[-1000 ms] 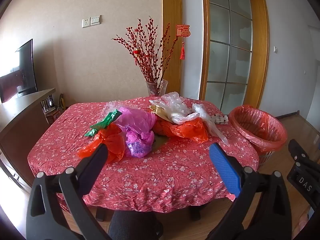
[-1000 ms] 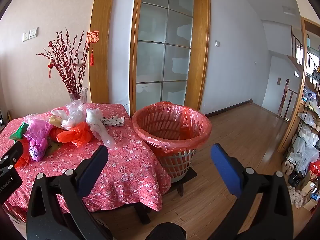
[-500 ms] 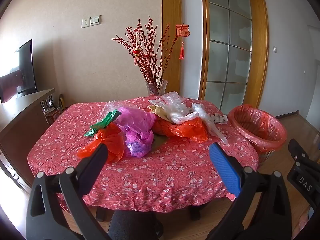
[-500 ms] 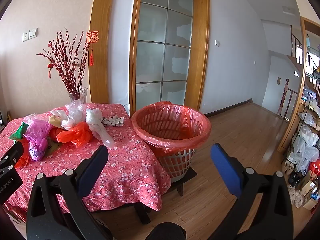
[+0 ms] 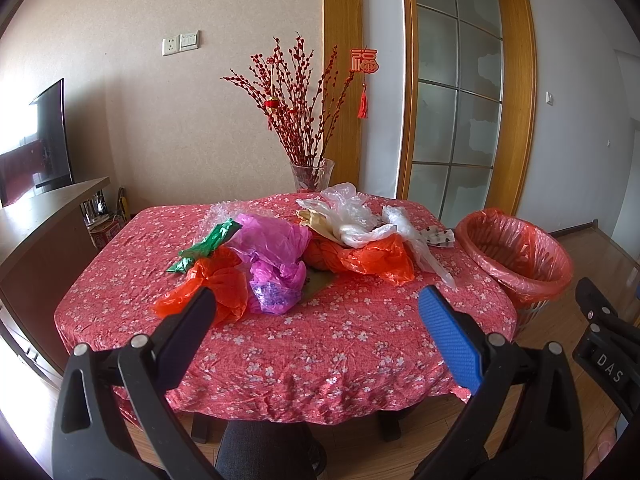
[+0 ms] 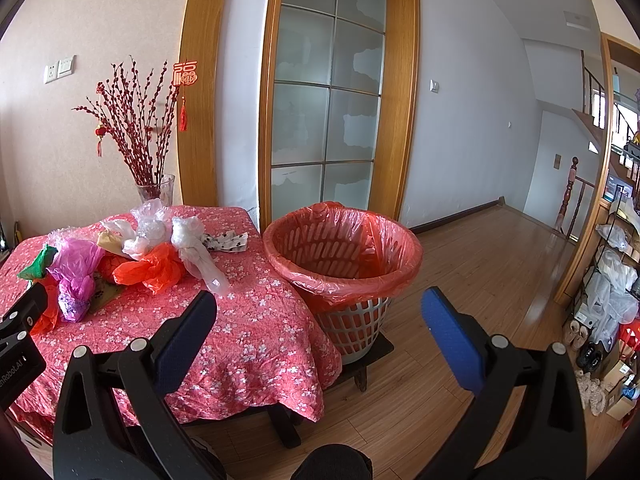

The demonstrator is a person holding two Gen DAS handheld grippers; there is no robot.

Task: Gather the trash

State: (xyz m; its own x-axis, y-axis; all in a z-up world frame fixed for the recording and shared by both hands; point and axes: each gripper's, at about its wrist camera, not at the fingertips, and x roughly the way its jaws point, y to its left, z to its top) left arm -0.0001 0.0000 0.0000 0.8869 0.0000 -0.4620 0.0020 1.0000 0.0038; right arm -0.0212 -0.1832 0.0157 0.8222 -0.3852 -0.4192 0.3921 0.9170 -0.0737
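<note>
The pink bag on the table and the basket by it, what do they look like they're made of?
The pink bag: thin, glossy plastic film, probably; crumpled and translucent. The basket: seemingly rigid white plastic with moulded slots, lined with a sheer red plastic liner folded over its rim.

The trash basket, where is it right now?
The trash basket stands on the floor just right of the table, near the glass door, centre of the right wrist view; nothing visible inside.

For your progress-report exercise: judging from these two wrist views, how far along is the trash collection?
Nothing looks done: no trash shows in the part of the lined basket that is visible. Nothing is in hand: the left gripper and right gripper are both open and empty. Left: the whole heap on the table, including the pink bag, orange bags and clear plastic.
</note>
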